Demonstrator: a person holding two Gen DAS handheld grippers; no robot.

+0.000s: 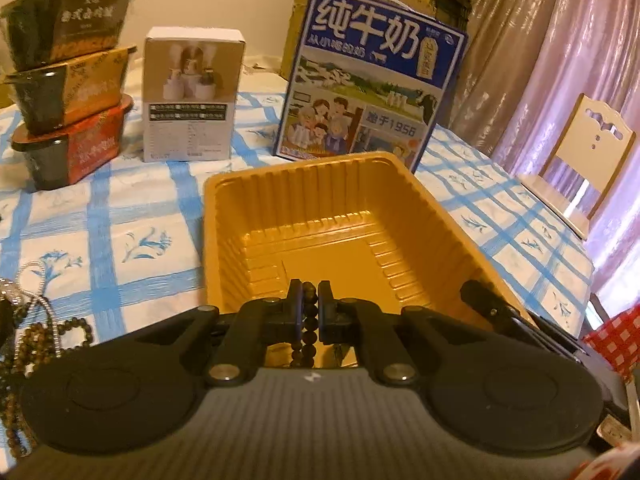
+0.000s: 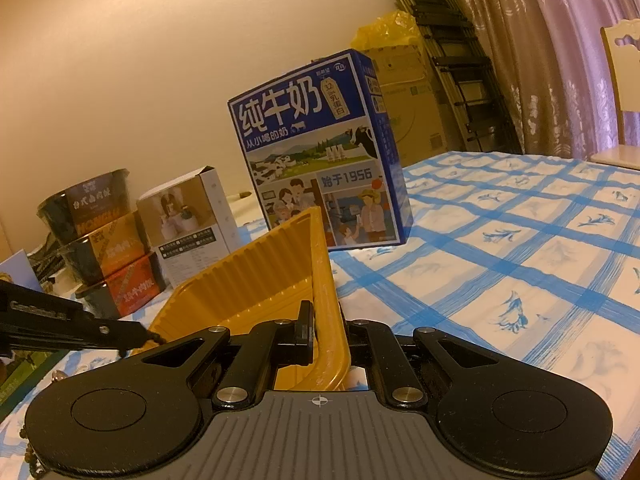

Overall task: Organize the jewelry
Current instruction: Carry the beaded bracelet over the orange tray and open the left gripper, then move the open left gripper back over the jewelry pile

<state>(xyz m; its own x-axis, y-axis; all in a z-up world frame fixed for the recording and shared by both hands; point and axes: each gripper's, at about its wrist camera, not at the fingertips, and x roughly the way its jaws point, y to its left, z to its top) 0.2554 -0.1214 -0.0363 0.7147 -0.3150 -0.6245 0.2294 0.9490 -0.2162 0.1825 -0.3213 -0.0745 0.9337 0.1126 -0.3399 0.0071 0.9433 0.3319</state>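
Observation:
An empty yellow ribbed plastic tray [image 1: 320,208] sits on the blue-checked tablecloth. My left gripper [image 1: 310,308] is shut on a dark bead strand [image 1: 309,332] and holds it over the tray's near edge; the beads hang down between the fingers. My right gripper [image 2: 326,326] is shut on the tray's right wall [image 2: 326,280]. The left gripper's fingers also show in the right wrist view [image 2: 100,330] at the left. More jewelry, brown bead strands [image 1: 36,336] and a silver chain [image 1: 44,292], lies on the cloth at the left.
A blue milk carton [image 1: 368,76] stands behind the tray. A white box [image 1: 192,96] and three stacked instant-noodle bowls [image 1: 68,84] stand at the back left. A chair [image 1: 580,168] is off the table's right edge. Curtains hang at the right.

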